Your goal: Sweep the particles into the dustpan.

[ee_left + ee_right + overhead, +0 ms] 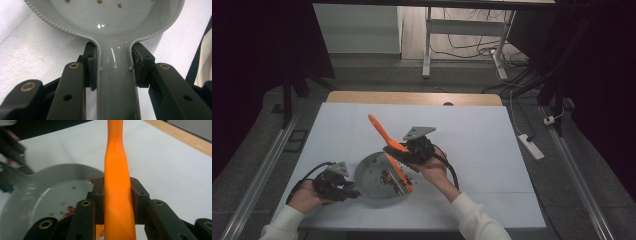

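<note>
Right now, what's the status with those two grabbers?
Left gripper shut on grey dustpan's handle. Right gripper shut on orange plastic brush. Red bits in pan. Nothing blocking.

left fingers (91, 67) clamped, right fingers (98, 200) clamped

Your grey dustpan (374, 177) lies flat on the table, red crumbs inside. Your orange brush (389, 150) tilts, bristles at its rim.
</note>
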### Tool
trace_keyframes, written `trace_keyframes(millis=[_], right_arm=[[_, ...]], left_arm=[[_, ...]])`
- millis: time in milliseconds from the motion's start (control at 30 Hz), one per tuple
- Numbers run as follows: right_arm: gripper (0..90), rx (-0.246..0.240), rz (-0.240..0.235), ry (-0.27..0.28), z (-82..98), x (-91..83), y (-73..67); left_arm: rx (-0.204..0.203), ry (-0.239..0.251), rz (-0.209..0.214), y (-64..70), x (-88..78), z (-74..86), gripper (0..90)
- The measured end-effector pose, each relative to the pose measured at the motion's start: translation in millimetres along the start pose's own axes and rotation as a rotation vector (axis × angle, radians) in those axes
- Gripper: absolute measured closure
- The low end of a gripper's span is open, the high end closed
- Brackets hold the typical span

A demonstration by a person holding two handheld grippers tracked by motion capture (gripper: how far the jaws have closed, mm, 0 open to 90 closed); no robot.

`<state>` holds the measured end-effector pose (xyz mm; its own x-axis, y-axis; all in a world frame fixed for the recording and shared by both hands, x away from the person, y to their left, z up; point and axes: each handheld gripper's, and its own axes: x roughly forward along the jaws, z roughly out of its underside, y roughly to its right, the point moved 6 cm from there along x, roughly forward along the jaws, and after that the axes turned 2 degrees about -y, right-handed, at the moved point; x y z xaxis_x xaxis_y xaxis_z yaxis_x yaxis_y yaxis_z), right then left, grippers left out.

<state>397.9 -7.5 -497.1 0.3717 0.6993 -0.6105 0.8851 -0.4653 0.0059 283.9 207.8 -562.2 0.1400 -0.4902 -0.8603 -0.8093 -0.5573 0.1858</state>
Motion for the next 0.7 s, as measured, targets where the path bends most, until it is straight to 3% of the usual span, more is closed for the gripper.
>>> trace_keyframes(millis=[133,300,700], right_arm=[[69.9,0.033,0.033,0.006,2.6,-5.9,14.9],[69.8,0.063,0.053,-0.026,11.0,-1.0,25.8],[69.8,0.063,0.096,-0.098,23.9,16.1,34.8]], left_arm=[[-0.002,-0.003,0.002,0.3,0.4,0.1,61.6],[0.0,-0.003,0.0,0.3,0.3,0.2,61.6],[0.0,0.001,0.003,0.6,0.2,0.0,61.6]])
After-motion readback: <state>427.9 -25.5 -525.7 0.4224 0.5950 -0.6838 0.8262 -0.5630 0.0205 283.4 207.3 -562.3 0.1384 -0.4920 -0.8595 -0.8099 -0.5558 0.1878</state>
